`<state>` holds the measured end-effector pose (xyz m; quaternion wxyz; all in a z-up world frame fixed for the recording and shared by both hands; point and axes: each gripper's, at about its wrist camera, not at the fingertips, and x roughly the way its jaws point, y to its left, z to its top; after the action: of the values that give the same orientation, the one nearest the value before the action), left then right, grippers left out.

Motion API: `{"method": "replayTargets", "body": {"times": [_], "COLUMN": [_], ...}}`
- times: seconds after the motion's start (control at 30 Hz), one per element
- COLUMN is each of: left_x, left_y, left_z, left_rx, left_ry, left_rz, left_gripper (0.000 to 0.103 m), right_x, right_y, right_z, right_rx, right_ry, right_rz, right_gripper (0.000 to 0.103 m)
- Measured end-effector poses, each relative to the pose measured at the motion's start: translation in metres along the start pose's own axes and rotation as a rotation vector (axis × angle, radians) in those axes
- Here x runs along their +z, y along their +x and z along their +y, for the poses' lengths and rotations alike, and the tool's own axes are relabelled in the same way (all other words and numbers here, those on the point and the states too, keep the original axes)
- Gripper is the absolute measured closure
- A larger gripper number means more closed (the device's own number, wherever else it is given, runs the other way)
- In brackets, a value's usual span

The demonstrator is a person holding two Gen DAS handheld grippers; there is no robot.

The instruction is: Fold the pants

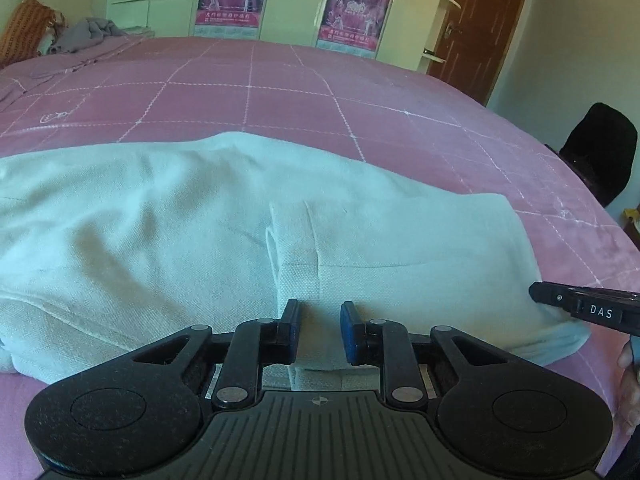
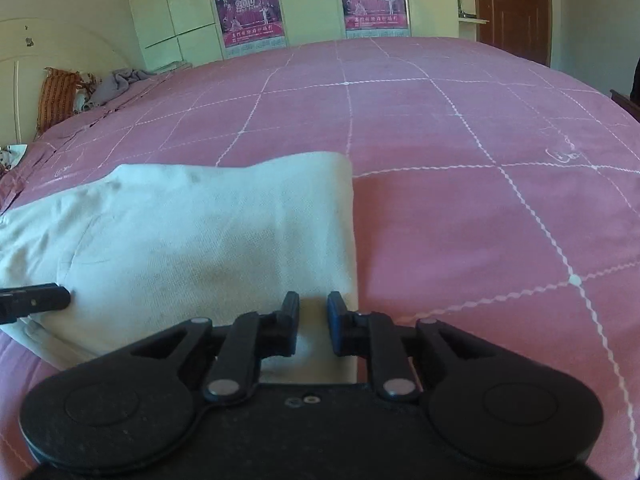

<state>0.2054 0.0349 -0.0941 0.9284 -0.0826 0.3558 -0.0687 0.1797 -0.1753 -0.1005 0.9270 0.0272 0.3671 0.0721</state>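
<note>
Two hand-held grippers work the near edge of one pair of pale cream woven cotton pants (image 1: 200,240), which lies crosswise on a pink quilted bedspread (image 1: 280,92) stitched with a white grid.

Furthest left, my left gripper (image 1: 320,320) sits at the near edge of the pants, close to a vertical seam. Its blue-padded jaws are drawn close, with cream cloth running between them; I judge it pinched on the fabric, though the contact itself is hidden under the fingers.

To the right, my right gripper (image 2: 313,316) sits at the near right corner of the pants, jaws likewise narrowed around the cloth edge, and probably gripping it.

To do this fold well, I judge both grips should hold every layer at the edge, then lift together at equal height, carrying the near edge across to meet the far one squarely, keeping the cloth taut between the hands so no crease bunches by the seam.

Readable writing: white letters "DAS" on the side of the right gripper as the left camera shows it. Beyond the bed, two magenta posters (image 2: 248,8) on the pale wardrobe doors show "2010"; their smaller text is illegible.
</note>
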Motion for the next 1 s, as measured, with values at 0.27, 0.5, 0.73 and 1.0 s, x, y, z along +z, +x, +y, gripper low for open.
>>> {"method": "replayTargets", "body": {"times": [0.27, 0.5, 0.73, 1.0], "left_x": [0.042, 0.045, 0.031, -0.002], "left_y": [0.032, 0.038, 0.031, 0.011], "left_z": [-0.002, 0.000, 0.001, -0.012], "left_rx": [-0.032, -0.003, 0.038, 0.075], "left_ry": [0.013, 0.038, 0.040, 0.087], "left_rz": [-0.029, -0.037, 0.009, -0.019], "left_gripper": [0.081, 0.081, 0.066, 0.061], "right_x": [0.049, 0.058, 0.045, 0.001], "right_y": [0.006, 0.042, 0.040, -0.003], "right_z": [-0.004, -0.010, -0.003, 0.005], "right_rx": [0.028, -0.004, -0.025, 0.002], "right_ry": [0.035, -0.005, -0.054, -0.105], "right_rz": [-0.099, -0.005, 0.012, -0.026], "right_gripper": [0.091, 0.086, 0.084, 0.080]}}
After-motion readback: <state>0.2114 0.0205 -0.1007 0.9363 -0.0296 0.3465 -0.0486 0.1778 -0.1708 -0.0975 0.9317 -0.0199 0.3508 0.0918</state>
